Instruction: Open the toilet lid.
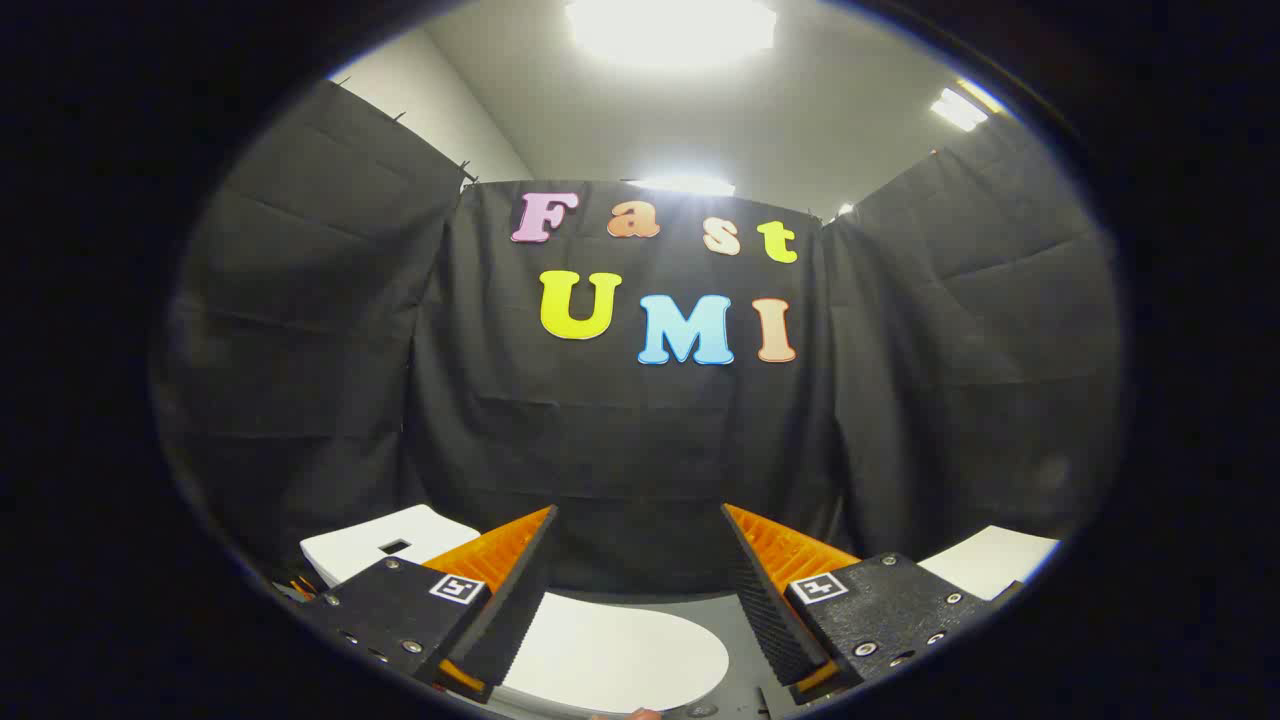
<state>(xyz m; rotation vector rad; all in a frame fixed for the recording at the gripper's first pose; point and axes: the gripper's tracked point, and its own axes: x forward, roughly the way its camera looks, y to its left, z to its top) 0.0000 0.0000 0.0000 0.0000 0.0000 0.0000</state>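
— So where does the toilet lid (620,655) lie from the gripper (638,580)?

— Below and between the fingers (520,590). It is a pale rounded slab lying flat, closed as far as I can judge, and its curved edge reaches out past the midpoint of the gap toward the other finger.

— And the jaws?

— Spread wide apart, with nothing between them. Neither pad touches the lid; they hang above it, though I cannot tell by how much.

— Which way does the lid run?

— Its length seems to run roughly along the line of the fingers, toward the booth's cloth wall (640,450), with the rounded end showing beside the second finger. Where the hinge sits I cannot make out.

— What else is close by?

— A white block with a small dark slot (385,545) just beyond the first finger, and another white surface (990,560) beyond the second. They may be parts of the toilet, but I would not swear to it.

— So the coming move?

— My judgement is that the opening has not begun. The gripper would need to come down to the lid's free rim and catch it, so what matters is that the lid lies under the gap, a little to the first finger's side rather than centred
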